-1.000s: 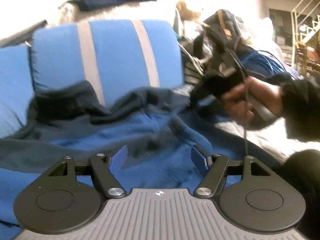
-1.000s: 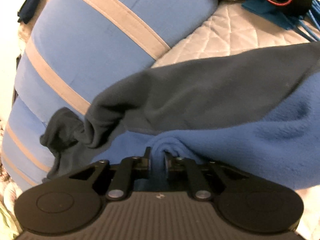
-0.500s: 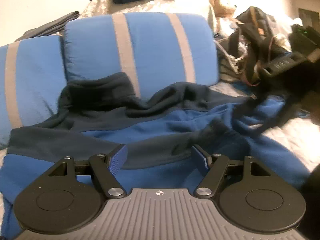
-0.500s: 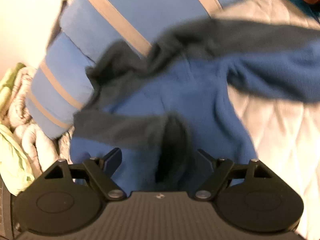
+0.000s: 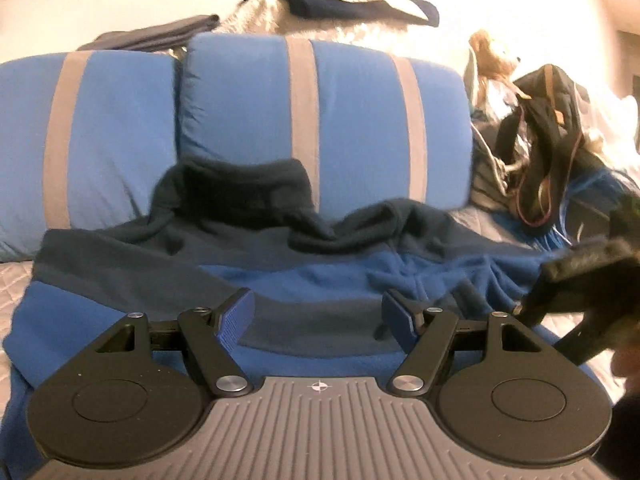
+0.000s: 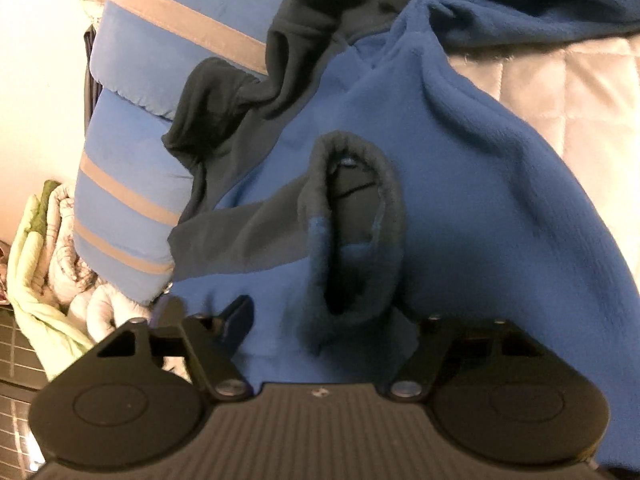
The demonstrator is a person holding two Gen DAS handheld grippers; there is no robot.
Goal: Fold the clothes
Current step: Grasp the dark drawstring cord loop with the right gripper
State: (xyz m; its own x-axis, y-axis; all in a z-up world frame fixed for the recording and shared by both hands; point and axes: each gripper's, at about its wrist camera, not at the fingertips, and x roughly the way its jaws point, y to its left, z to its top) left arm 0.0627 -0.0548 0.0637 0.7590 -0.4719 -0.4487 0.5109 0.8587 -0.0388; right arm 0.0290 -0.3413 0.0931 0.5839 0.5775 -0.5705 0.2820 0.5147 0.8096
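**Fleece spread on bed, both grippers wide, nothing held**

Blue-and-grey fleece [image 5: 320, 280] lies rumpled on the quilt [image 6: 580, 92], collar at 12 o'clock against the striped pillows [image 5: 248, 112]. Left gripper [image 5: 318, 312] gapes wide over its body. Right gripper [image 6: 320, 316] is wide too, sleeve cuff [image 6: 356, 216] lying between its jaws (unpinched). Judged: mid-arranging; next, smooth the wrinkles. Bag clutter [image 5: 548, 140] at 2 o'clock crowds that side.

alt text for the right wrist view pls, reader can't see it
The open right hand-held gripper hovers over a blue and dark grey fleece top, with the sleeve cuff gaping between its fingers. Behind are blue pillows with grey stripes and a white quilted bedspread.
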